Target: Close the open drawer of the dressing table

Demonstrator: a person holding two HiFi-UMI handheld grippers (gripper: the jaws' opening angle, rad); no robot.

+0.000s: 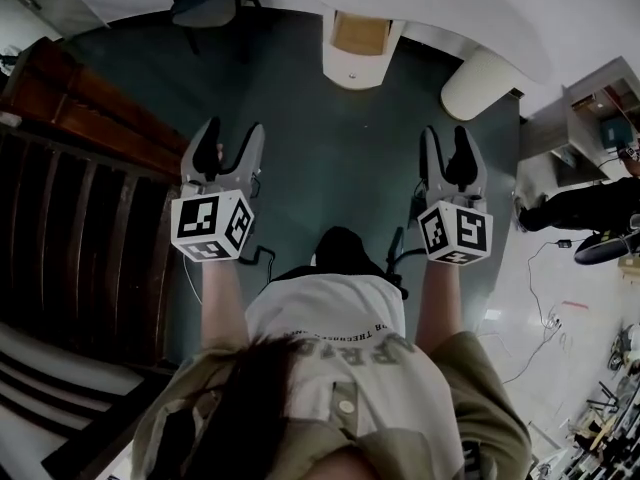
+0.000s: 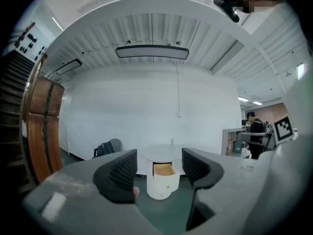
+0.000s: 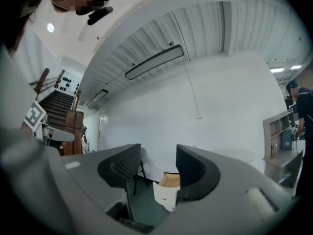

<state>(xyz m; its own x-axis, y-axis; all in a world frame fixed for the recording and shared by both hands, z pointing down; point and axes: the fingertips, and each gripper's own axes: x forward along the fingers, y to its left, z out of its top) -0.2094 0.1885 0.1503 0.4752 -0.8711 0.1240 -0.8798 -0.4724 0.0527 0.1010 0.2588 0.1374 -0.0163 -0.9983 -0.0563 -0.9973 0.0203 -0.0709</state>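
Your left claw (image 1: 233,128) and right claw (image 1: 447,131) gape empty, well apart from the open drawer (image 1: 360,34); an off-centre push may jam it.

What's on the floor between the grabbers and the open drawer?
Nothing. In the head view, only bare dark green floor lies between the left gripper, the right gripper and the open drawer. Both grippers are open and empty.
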